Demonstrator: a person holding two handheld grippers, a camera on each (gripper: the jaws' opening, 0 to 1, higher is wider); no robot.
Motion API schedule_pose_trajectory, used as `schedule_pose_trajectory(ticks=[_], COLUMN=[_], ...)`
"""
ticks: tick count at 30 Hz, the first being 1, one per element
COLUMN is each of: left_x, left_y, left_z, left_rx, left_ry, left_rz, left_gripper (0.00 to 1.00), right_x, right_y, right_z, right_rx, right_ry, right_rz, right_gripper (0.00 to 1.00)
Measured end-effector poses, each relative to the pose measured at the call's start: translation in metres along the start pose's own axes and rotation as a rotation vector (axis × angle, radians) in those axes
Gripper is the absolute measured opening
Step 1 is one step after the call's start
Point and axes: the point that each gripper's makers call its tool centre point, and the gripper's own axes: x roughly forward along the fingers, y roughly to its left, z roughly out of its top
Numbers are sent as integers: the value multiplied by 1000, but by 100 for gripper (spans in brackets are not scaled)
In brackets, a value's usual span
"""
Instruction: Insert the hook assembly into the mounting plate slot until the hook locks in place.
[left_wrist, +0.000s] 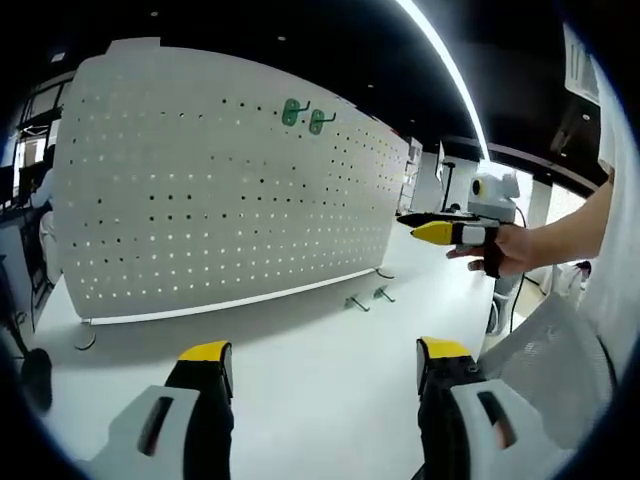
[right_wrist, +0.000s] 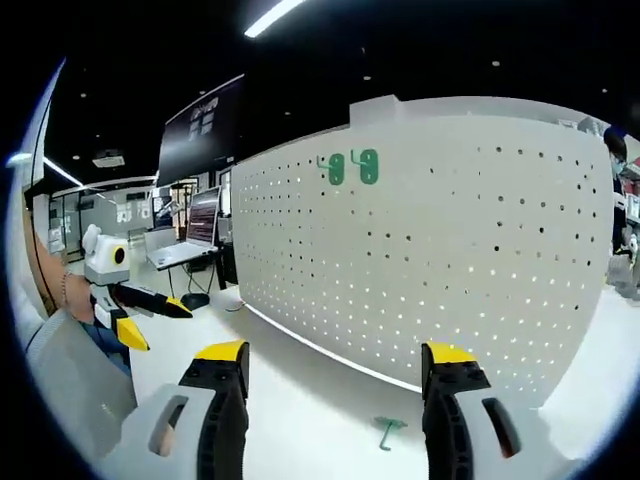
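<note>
1. Left gripper view: the left gripper (left_wrist: 322, 362) has its jaws spread wide and holds nothing, above the white bench (left_wrist: 300, 400).
2. A white pegboard (left_wrist: 200, 200) stands upright on the bench; two green hooks (left_wrist: 305, 116) hang side by side near its top edge.
3. Two loose hooks (left_wrist: 368, 298) lie on the bench just before the pegboard's foot.
4. The right gripper (left_wrist: 425, 226) comes in from the right, held in a hand (left_wrist: 505, 250); I cannot tell its jaw state there.
5. Right gripper view: the right gripper (right_wrist: 335, 362) has its jaws spread, empty.
6. One hook (right_wrist: 388, 430) lies on the bench between its jaws, near the pegboard (right_wrist: 450, 250), where green hooks (right_wrist: 352, 167) hang high.
7. The left gripper (right_wrist: 150, 310) shows at the left, jaws parted.
</note>
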Motion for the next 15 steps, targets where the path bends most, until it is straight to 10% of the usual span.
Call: schedule_pose_trajectory(ticks=[15], left_x=[0], left_y=[0], left_z=[-1], left_rx=[4], left_ry=[4], left_rz=[-3], left_gripper=[77], right_x=[-35], right_y=[-5], right_z=[-34], right_rx=[21], right_ry=[70], right_rz=[-32], right_gripper=[71])
